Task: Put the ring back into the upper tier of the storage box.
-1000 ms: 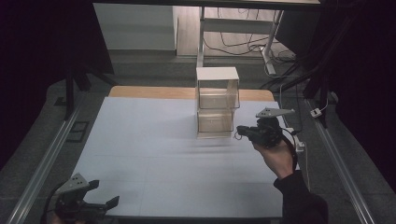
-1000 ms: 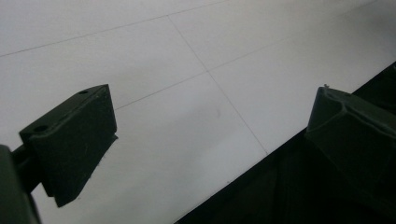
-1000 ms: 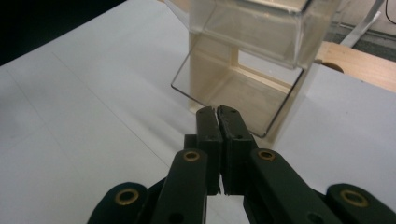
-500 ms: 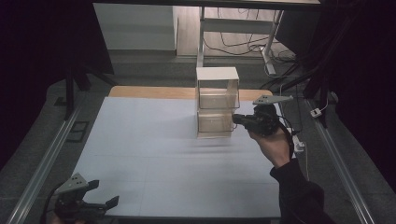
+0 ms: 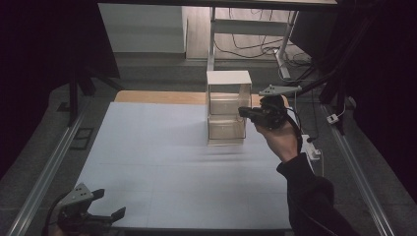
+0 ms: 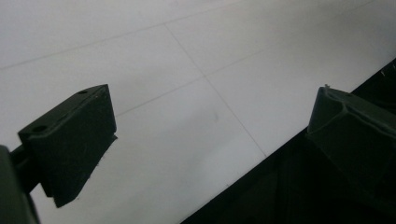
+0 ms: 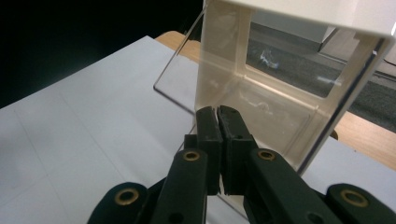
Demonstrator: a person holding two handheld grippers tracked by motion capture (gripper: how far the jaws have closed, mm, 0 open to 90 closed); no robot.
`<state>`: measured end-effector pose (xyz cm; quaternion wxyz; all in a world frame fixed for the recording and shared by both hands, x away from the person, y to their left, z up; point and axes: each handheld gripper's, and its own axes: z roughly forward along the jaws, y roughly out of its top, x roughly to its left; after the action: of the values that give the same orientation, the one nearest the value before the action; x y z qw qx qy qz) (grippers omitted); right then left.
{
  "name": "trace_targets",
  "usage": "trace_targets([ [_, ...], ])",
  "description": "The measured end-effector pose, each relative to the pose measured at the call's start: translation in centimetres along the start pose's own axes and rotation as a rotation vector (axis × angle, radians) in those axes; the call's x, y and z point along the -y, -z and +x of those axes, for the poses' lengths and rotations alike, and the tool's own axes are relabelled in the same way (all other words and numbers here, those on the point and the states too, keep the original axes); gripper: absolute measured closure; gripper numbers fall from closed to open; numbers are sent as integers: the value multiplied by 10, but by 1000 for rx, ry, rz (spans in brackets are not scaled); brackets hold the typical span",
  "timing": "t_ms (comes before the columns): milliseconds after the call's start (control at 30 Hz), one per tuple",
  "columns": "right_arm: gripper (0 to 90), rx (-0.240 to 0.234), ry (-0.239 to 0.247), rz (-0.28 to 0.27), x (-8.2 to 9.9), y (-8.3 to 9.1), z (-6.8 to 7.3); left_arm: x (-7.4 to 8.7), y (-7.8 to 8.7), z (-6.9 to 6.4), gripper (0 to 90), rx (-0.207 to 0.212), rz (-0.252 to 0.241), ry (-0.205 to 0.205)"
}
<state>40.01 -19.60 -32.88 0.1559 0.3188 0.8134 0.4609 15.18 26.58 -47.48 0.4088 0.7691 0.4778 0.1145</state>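
Observation:
A clear two-tier box with a white top stands at the far middle of the white mat. My right gripper is held up against its right front, level with where the two tiers meet. In the right gripper view its jaws are shut, pointing into the clear box. A clear panel stands out from the box's front, its lower edge running up to the jaw tips; I cannot tell if they touch. My left gripper rests open at the mat's near left corner, with bare mat between its jaws.
A wooden tabletop strip shows beyond the mat. Metal rails run along both sides of the table. A white plug and cable lie right of the mat. The table's front edge is just under the left gripper.
My right gripper has risen and moved in toward the box, from beside the lower tier to the join between the tiers. The left gripper has stayed put.

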Motion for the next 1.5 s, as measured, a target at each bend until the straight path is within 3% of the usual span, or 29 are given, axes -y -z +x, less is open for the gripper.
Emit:
trace_targets([
  [467,871,35,27,12,-27,-30,-2,0,-1,1,11,10,3,6],
  [733,871,48,20,24,-35,-50,-5,0,-1,1,11,12,4,7],
  [1167,870,90,41,73,-40,-85,-2,0,-1,1,14,8,8,5],
  [1500,870,108,13,98,-40,-102,0,0,-1,1,15,8,7,5],
])
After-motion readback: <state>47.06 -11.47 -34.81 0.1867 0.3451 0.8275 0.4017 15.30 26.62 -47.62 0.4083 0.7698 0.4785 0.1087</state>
